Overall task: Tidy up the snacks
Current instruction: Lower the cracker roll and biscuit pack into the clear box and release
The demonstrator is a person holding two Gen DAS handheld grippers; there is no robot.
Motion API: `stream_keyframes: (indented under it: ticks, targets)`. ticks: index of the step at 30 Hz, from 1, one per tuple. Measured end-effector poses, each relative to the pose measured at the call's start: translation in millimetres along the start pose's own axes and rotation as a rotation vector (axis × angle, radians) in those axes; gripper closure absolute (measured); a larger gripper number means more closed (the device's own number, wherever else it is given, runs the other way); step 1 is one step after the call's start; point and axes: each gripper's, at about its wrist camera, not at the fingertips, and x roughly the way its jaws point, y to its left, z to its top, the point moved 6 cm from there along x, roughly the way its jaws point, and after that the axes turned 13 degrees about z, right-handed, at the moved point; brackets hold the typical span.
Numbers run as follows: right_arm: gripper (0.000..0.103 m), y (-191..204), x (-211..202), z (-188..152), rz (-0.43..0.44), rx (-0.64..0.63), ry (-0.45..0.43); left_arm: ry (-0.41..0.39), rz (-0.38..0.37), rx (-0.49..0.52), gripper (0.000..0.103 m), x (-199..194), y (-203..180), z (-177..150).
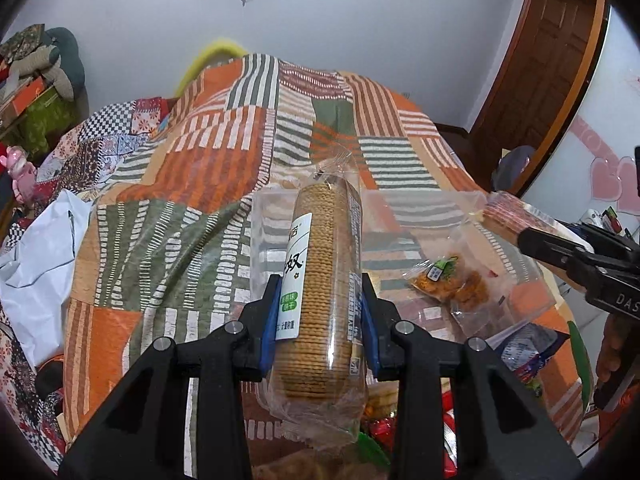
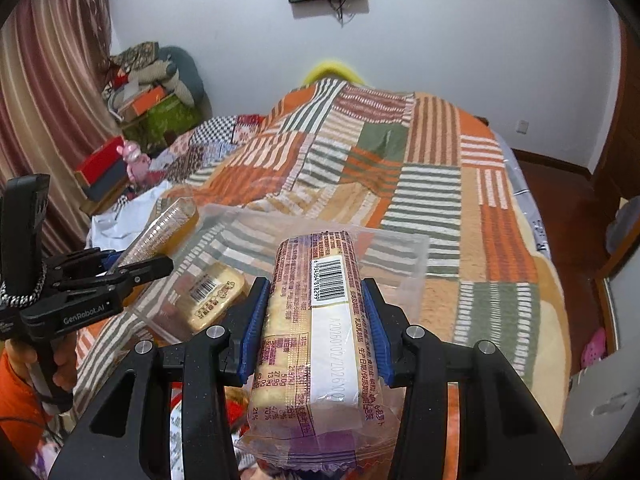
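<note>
A long roll of round brown crackers point(image 1: 320, 280) in clear wrap is clamped between the blue pads of the left tongs point(image 1: 320, 320) and is held above a clear plastic tray point(image 1: 516, 280) set on the bed's orange, green and white patchwork blanket point(image 1: 192, 184). A small packet of orange snacks point(image 1: 450, 280) is seen lying in that tray. A purple-printed packet of pale crackers point(image 2: 316, 332), barcode upward, is gripped by the right tongs point(image 2: 316, 332) over the near edge of the tray. More wrapped snacks point(image 1: 524, 356) are heaped on the blanket just below both tongs.
</note>
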Motion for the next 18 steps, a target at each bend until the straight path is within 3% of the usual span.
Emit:
stream_keyframes:
  ticks: [8,18]
  targets:
    - [0.061,-2,32,-5,0.024,0.019,0.092,0.024,0.001,0.015,0.068,13,-1,-2]
    - [0.059,1,39,-9,0.035,0.021,0.136,0.047,-0.006,-0.007,0.067,15,0,-4]
